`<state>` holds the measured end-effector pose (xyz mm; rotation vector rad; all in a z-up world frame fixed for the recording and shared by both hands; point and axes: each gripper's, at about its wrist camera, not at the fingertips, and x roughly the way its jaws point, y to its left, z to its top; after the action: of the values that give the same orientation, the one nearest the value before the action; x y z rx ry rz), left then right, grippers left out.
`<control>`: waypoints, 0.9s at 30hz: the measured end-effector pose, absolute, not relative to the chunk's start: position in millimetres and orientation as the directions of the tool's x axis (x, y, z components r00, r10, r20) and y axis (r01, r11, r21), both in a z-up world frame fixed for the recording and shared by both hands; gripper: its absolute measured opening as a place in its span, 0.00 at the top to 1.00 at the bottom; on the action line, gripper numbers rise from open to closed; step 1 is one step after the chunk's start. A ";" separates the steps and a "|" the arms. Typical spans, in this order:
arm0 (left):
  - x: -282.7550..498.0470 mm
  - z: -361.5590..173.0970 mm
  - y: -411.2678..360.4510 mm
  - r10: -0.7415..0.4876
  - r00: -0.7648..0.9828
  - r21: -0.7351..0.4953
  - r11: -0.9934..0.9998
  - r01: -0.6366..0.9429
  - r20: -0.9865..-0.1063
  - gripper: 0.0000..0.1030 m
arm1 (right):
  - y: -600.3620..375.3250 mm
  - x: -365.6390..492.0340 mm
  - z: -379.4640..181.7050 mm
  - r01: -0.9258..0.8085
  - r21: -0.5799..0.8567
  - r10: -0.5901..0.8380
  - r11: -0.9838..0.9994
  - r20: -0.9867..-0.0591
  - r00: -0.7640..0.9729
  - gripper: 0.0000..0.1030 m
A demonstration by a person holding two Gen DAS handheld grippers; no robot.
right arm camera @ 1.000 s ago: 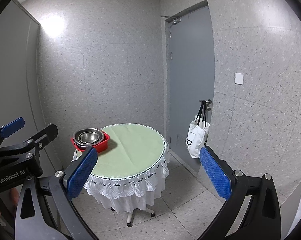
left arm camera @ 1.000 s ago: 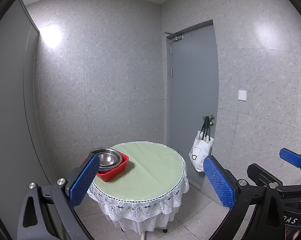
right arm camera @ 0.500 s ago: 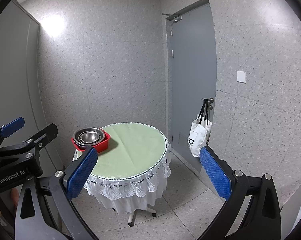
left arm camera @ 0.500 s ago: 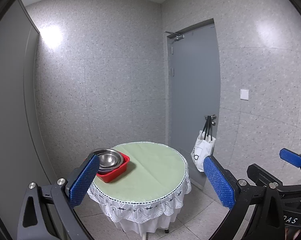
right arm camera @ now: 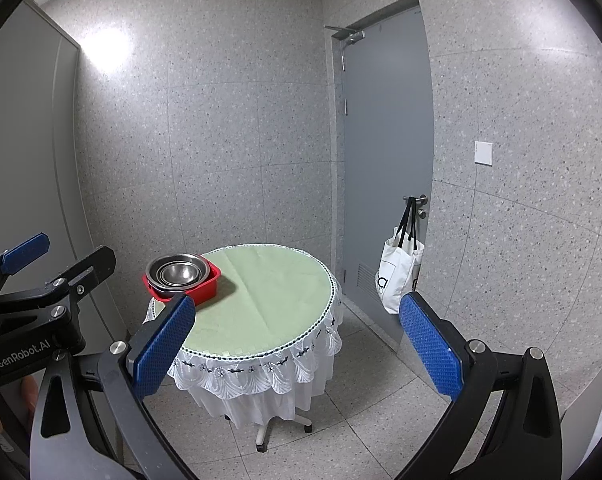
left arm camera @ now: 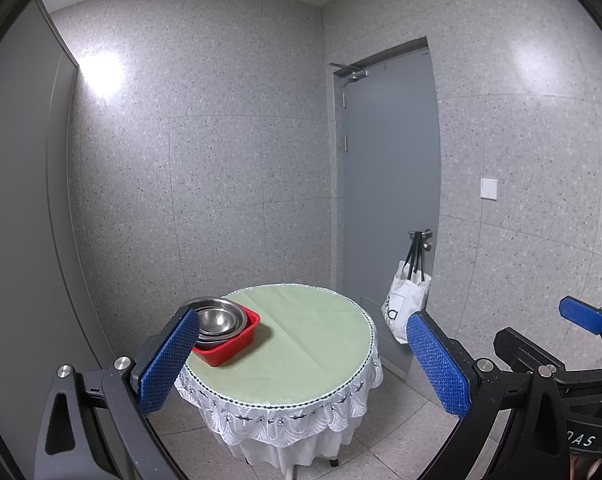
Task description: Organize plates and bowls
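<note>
Several nested steel bowls (left arm camera: 217, 320) sit in a red tub (left arm camera: 237, 344) at the left edge of a round table (left arm camera: 313, 344) with a green cloth. They also show in the right wrist view: bowls (right arm camera: 177, 272), tub (right arm camera: 205, 286), table (right arm camera: 269, 300). My left gripper (left arm camera: 301, 360) is open and empty, well short of the table. My right gripper (right arm camera: 297, 340) is open and empty, also away from the table. The left gripper shows at the left of the right wrist view (right arm camera: 41, 280).
A grey door (left arm camera: 389, 200) stands behind the table on the right, with a white tote bag (left arm camera: 407, 304) hanging on its handle. Speckled grey walls close the room. A grey panel (left arm camera: 17, 240) runs along the left. The floor is tiled.
Both views have tilted slightly upward, so the table sits a little lower in frame. Both grippers stay open and empty.
</note>
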<state>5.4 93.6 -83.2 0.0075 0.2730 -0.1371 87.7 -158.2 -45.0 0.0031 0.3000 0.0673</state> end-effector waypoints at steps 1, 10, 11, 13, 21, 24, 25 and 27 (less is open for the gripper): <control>5.3 -83.1 93.3 -0.134 0.954 -0.011 0.991 0.136 -0.269 0.01 | -157.6 86.8 -45.1 -0.065 0.013 0.066 0.998 -0.294 0.953 0.00; 4.9 -83.6 93.5 -0.136 0.954 -0.012 0.990 0.138 -0.269 0.00 | -157.3 85.1 -45.5 -0.062 0.014 0.064 0.998 -0.296 0.953 0.00; 4.8 -83.7 93.9 -0.135 0.954 -0.011 0.991 0.137 -0.269 0.01 | -157.3 84.6 -45.4 -0.062 0.014 0.063 0.998 -0.296 0.953 0.00; 4.8 -83.8 93.3 -0.134 0.954 -0.011 0.991 0.137 -0.268 0.01 | -157.4 83.6 -45.5 -0.060 0.015 0.062 0.998 -0.295 0.954 0.00; 4.5 -84.6 94.4 -0.140 0.953 -0.013 0.990 0.141 -0.269 0.01 | -160.3 81.6 -46.3 -0.055 0.017 0.058 0.998 -0.297 0.953 0.00; 4.8 -84.1 92.9 -0.138 0.953 -0.012 0.990 0.140 -0.269 0.00 | -161.1 81.5 -46.2 -0.054 0.017 0.057 0.998 -0.297 0.953 0.00; 4.3 -84.1 94.9 -0.139 0.953 -0.012 0.990 0.141 -0.269 0.00 | -160.6 81.6 -46.2 -0.055 0.017 0.057 0.998 -0.296 0.953 0.00; 4.3 -84.1 95.7 -0.140 0.953 -0.013 0.990 0.142 -0.268 0.00 | -161.8 81.4 -46.4 -0.057 0.018 0.060 0.998 -0.296 0.953 0.00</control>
<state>4.3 95.7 -84.1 0.0068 0.2721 -0.1430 81.4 -161.8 -46.4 0.0098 0.3010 0.0590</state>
